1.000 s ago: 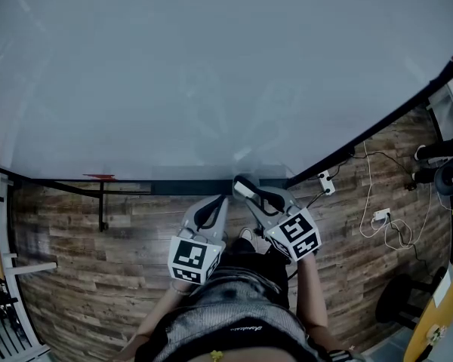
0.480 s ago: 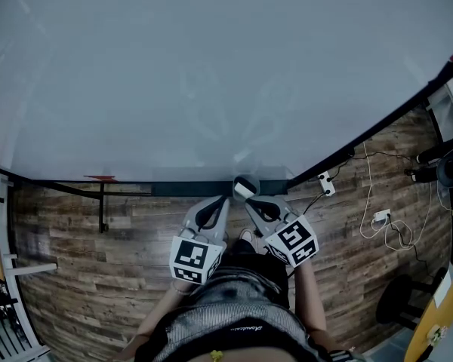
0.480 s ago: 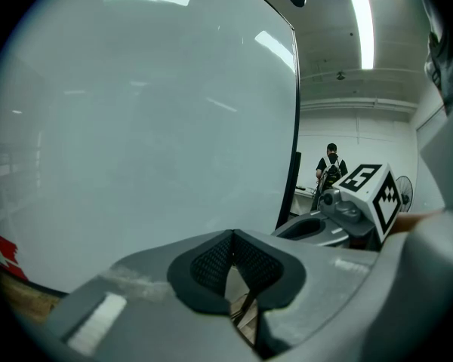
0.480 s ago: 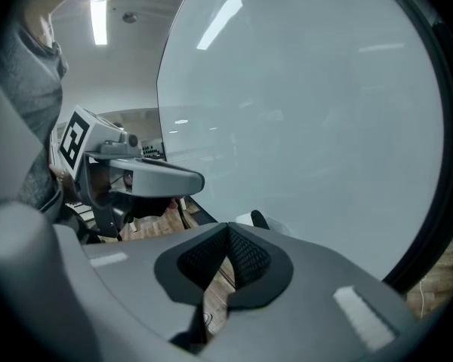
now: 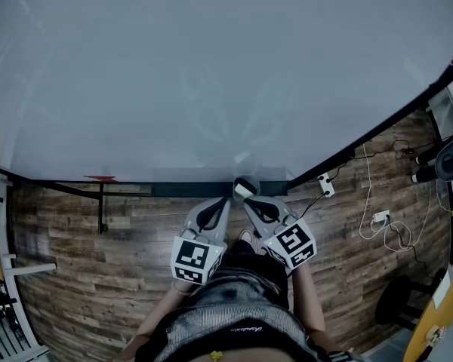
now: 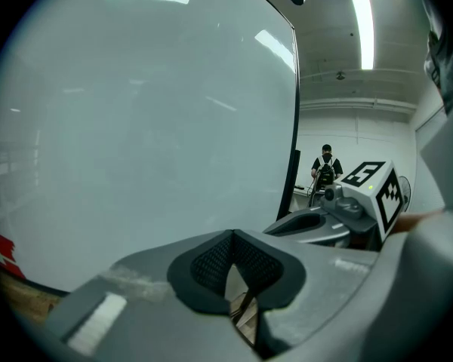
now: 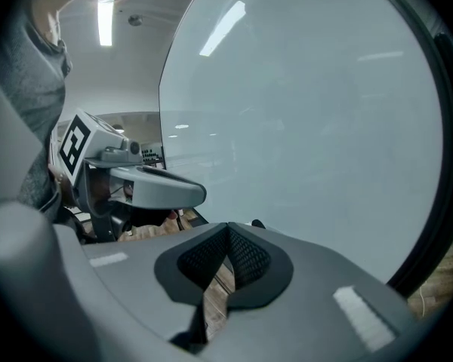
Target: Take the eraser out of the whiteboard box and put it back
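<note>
In the head view the white-and-dark eraser (image 5: 244,186) rests at the dark ledge (image 5: 181,189) along the foot of the big whiteboard (image 5: 211,74). My right gripper (image 5: 250,200) is shut just below the eraser, apart from it, with nothing between its pads. Beside it on the left, my left gripper (image 5: 221,200) is shut as well and holds nothing. The left gripper view shows those black pads (image 6: 211,266) meeting at the tips, with the right gripper (image 6: 325,221) alongside. In the right gripper view the pads (image 7: 249,259) are closed together, facing the whiteboard.
A wooden floor (image 5: 83,262) lies below the board. A white power strip (image 5: 328,182) and loose cables (image 5: 381,221) lie at the right. A small red thing (image 5: 98,177) sits on the ledge at the left, above a black stand bar (image 5: 102,206). A person (image 6: 326,168) stands far off.
The right gripper's jaws stood apart round the eraser a second ago; they are now shut and drawn slightly back. The eraser stays at the ledge. The left gripper has not moved.
</note>
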The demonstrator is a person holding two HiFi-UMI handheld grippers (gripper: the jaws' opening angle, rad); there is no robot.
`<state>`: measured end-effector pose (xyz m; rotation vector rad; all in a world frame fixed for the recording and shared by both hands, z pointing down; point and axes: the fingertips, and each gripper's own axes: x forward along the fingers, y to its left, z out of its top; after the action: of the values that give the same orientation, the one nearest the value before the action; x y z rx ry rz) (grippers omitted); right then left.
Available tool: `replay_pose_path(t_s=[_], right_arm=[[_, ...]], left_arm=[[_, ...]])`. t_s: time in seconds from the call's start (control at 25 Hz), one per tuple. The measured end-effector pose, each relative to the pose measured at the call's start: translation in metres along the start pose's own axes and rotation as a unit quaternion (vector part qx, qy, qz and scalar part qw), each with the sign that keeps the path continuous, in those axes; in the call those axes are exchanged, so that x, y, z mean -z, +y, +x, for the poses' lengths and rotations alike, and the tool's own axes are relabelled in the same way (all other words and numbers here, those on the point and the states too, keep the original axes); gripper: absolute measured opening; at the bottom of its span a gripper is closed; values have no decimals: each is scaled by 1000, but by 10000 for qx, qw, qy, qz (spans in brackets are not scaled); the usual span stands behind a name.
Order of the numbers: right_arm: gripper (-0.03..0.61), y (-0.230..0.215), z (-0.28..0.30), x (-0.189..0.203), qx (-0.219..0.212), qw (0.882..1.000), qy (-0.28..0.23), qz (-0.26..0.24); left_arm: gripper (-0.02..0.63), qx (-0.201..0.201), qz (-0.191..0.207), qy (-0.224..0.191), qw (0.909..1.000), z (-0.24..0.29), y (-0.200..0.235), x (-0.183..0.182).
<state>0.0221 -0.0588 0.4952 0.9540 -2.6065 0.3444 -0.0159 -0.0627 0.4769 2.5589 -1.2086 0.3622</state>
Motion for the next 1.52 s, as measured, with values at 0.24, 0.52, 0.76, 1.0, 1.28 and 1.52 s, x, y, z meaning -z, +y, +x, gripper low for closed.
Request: replay_pose_path(t_s=[0.24,0.52,0.76,1.0,1.28,1.52], right_arm=[[3,2,-2,-16,93,9988,-481,69],[3,6,-1,-31,258,9962,-829,17],[3,13,-7,-51,255,9936,-1096,72],[3,15,-18,-78,373,9885,-1466,-80],[2,19,-30,-110,538,9826,-1757,-286],[2,17,-35,-120,690,9793,-1866,-380]], left_arm=[[2,6,72,3,10000,1,1,2],[2,-17,90,-89,9999,0,1,-2],[2,-25,159,-400,9991,-6,-1,-17],[2,-55,180,-856,9962,-13,-6,-45],[2,-68,235,-1164,9929,-25,-11,-73],[2,-59,397,-1279,9910,-30,-15,-84]])
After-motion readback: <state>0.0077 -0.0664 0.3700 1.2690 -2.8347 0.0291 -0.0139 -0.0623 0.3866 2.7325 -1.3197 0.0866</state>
